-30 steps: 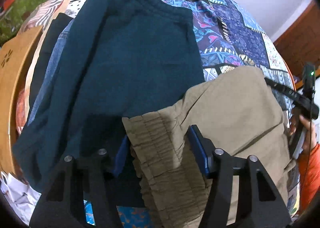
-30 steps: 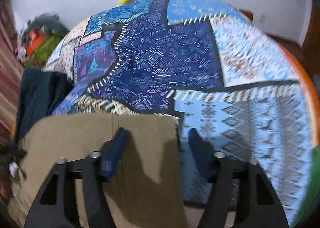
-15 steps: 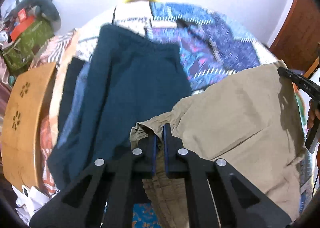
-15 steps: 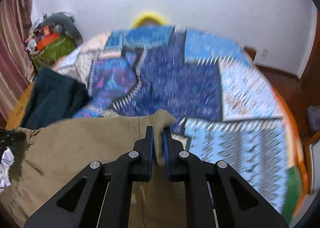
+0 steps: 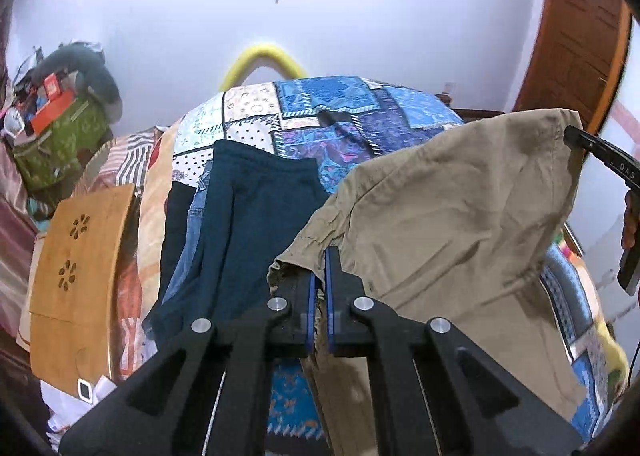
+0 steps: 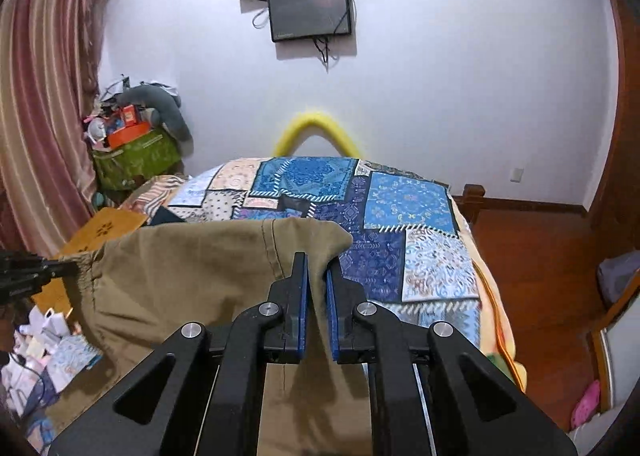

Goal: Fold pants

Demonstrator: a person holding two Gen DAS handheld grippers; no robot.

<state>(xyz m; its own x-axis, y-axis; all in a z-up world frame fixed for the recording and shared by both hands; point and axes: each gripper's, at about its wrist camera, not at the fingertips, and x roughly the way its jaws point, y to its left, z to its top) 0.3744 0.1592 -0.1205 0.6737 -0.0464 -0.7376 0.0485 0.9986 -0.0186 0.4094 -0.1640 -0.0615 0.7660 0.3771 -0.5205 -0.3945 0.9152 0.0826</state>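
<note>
Now your left gripper [image 5: 319, 296] and right gripper [image 6: 317, 304] each pinch an edge of the khaki pants [image 5: 452, 208], fingers closed on cloth, holding them raised above the bed [image 6: 400, 256] so they hang flat for folding.

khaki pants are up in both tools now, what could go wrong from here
1. The left tool pinches only a thin bunched edge of the khaki pants; it may slip out during the fold.
2. The right tool also grips just a corner, so the cloth could sag unevenly.
3. The dark teal garment lies close beside the pants on the quilt; lowering could land on it.
</note>
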